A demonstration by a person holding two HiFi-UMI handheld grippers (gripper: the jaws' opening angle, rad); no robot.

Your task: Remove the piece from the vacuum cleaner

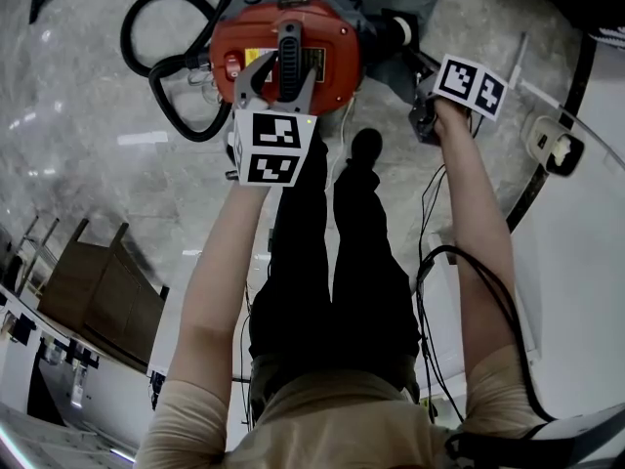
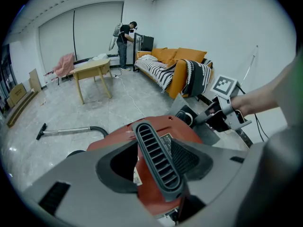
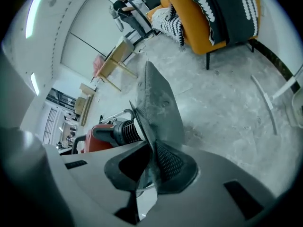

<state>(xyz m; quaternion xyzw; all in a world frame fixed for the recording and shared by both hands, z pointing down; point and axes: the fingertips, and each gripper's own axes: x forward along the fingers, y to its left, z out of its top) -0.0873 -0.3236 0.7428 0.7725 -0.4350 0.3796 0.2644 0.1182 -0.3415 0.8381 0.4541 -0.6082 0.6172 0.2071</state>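
Observation:
The red vacuum cleaner [image 1: 332,42] stands on the floor in front of my feet. Its black ribbed carry handle [image 2: 156,157] runs across the top. My left gripper [image 1: 278,84] is closed around that handle, with the handle lying between the two jaws [image 2: 158,167]. To the right, my right gripper [image 1: 422,101] is shut on the edge of a flat grey dusty piece [image 3: 158,103]. That piece hangs from a black ribbed collar [image 3: 125,131] at the vacuum's side port. The left gripper view shows the right gripper [image 2: 222,115] beside the port.
The black hose [image 1: 166,57] loops on the floor left of the vacuum, and its wand [image 2: 66,131] lies further off. An orange sofa [image 2: 184,63], a wooden table [image 2: 92,70] and a person [image 2: 125,37] are farther back. A white rod [image 3: 265,103] lies on the floor to the right.

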